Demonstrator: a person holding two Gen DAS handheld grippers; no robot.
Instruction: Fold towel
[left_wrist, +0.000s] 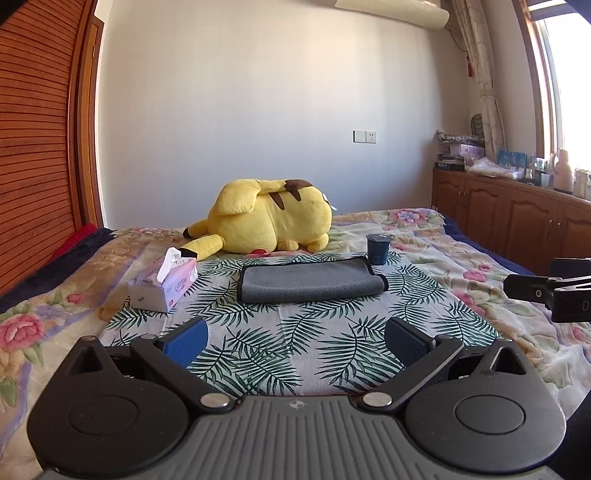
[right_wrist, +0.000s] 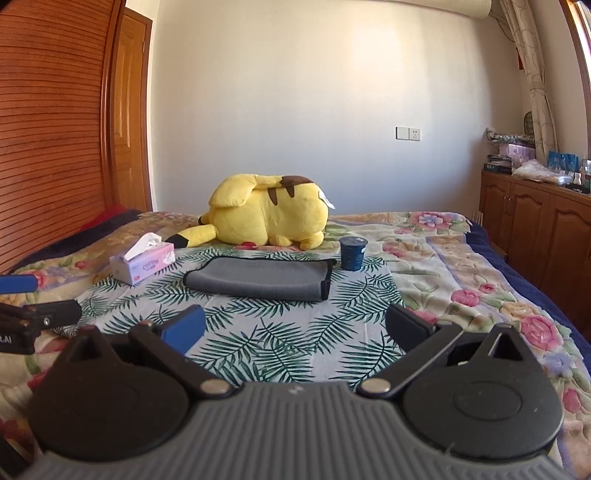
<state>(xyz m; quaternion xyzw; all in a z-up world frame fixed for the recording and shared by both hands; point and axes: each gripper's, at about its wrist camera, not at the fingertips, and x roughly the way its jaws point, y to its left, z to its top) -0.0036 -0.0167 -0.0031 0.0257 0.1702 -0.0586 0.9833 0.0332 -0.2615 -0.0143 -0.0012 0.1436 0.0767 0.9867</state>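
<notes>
Grey and edged in black, the towel (left_wrist: 312, 282) lies on the leaf-print cloth (left_wrist: 295, 354) toward the bed's far edge, seemingly already doubled over once. Both the left gripper (left_wrist: 295, 338) and right gripper (right_wrist: 295, 330) hang near the bed's front edge, fingers spread wide and empty, well short of it. Judging by this, another fold remains: reach forward and pinch its corners.

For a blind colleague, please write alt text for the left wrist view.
A gray towel, already folded, lies on a leaf-print cloth on a bed, beyond the open, empty left tongs. A tissue box, yellow plush toy and dark cup surround it.
</notes>
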